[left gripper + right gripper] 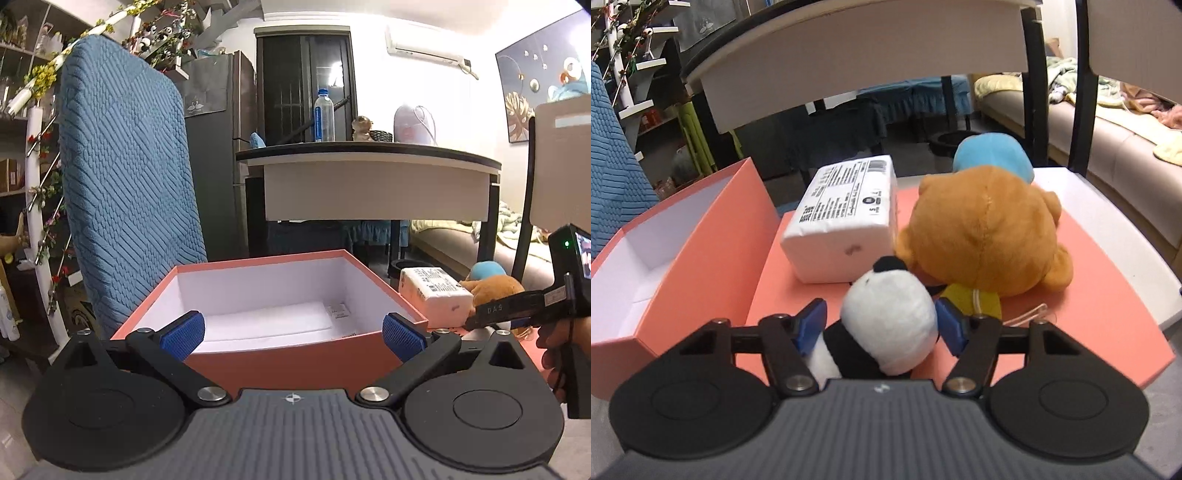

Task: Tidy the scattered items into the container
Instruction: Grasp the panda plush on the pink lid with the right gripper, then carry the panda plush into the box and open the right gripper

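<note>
Left wrist view showed the left gripper [293, 334] with its blue pads [183, 334] spread wide and holding nothing, hovering at the near rim of the salmon-pink box [280, 360], whose white inside held only a flat white sheet and a small printed slip too tiny to read. At three o'clock the right gripper's black body came in from the edge, a hand [554, 354] around its handle, the letters "DAS" legible on its side and a green light glowing above. Right wrist view had the right gripper [882, 325] with its fingers part-open around the panda plush [890, 317], one pad on each side; whether they were pressing it I could not tell. The panda lay on the pink lid [1108, 314], the box at nine o'clock. At twelve o'clock sat a white tissue pack [846, 229] with black printed text, blurred beyond reading, touching a brown bear plush [986, 229]; a blue plush [993, 155] lay behind.
</note>
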`<move>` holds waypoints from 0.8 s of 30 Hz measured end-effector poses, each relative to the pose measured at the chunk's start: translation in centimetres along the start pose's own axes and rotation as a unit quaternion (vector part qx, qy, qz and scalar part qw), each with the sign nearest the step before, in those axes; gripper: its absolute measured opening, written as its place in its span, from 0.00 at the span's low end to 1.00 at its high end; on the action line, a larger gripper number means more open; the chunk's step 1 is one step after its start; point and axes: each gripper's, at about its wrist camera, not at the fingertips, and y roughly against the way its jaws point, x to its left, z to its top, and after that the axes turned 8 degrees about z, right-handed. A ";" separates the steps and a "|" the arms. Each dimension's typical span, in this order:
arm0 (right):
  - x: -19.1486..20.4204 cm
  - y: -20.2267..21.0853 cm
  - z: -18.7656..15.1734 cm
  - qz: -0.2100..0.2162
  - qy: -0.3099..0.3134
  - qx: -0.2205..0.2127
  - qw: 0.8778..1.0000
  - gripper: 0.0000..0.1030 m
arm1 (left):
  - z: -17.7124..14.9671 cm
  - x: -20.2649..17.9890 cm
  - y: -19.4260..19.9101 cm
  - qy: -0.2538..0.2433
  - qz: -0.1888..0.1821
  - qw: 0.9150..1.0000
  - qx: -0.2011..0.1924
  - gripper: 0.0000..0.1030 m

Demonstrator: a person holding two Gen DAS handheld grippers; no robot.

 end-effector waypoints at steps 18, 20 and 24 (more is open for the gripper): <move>17.9 -0.8 12.6 0.172 0.138 -0.006 0.975 0.56 | 0.1 2.6 0.2 0.038 0.014 0.999 0.001 1.00; 21.2 -3.9 12.7 0.199 0.153 0.030 0.968 0.56 | 0.1 3.1 0.2 0.053 0.012 0.999 -0.002 1.00; 27.4 -10.8 11.1 0.223 0.194 0.088 0.951 0.56 | 0.2 4.1 -0.1 0.088 0.018 0.996 -0.002 1.00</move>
